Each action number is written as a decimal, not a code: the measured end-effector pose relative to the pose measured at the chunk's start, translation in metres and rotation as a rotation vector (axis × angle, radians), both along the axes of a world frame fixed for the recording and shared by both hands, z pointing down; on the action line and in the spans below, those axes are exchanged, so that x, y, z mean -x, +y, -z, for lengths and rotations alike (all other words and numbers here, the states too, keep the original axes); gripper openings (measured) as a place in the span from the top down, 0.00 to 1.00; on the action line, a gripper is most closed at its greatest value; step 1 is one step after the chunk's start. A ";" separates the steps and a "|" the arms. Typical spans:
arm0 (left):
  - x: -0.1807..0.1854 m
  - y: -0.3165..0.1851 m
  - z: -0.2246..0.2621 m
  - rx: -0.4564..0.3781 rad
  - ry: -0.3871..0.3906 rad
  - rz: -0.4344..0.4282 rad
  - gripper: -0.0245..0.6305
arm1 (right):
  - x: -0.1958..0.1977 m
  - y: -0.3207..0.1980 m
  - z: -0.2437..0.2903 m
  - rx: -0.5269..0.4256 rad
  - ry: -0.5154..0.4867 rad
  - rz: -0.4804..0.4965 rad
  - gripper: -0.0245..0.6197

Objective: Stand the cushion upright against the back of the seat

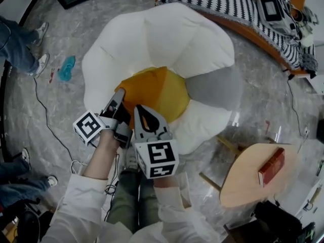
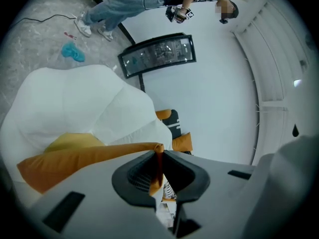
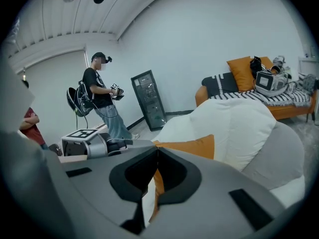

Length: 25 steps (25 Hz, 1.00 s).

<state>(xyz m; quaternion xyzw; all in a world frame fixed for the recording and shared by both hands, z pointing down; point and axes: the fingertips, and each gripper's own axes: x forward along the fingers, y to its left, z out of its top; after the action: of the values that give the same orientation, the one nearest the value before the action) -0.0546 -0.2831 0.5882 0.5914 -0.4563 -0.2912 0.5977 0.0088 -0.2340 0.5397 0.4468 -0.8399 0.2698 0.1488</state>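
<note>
At middle of white beanbag seat [image 1: 167, 34], our L gripper [image 1: 120, 95] & R gripper [image 1: 140, 110] jaws both pinch orange cushion [image 1: 157, 90] edge.

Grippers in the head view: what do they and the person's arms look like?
The left gripper and the right gripper are light grey plastic, with tongs lined in black. Each carries a white cube printed with black square markers. The person wears white sleeves.
</note>
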 end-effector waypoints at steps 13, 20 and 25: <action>0.017 -0.057 0.028 -0.061 0.057 0.029 0.90 | 0.009 -0.051 0.007 0.014 -0.059 -0.055 0.94; 0.041 -0.070 0.009 -0.054 0.084 0.055 0.90 | 0.022 -0.073 -0.002 0.047 -0.114 -0.083 0.94; 0.063 -0.075 -0.003 -0.042 0.058 0.057 0.90 | 0.037 -0.069 -0.006 0.071 -0.153 -0.053 0.94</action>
<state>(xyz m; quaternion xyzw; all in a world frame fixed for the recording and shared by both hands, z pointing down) -0.1174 -0.3578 0.5914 0.5819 -0.4493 -0.3344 0.5897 -0.0279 -0.3029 0.5453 0.4415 -0.8265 0.3366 0.0928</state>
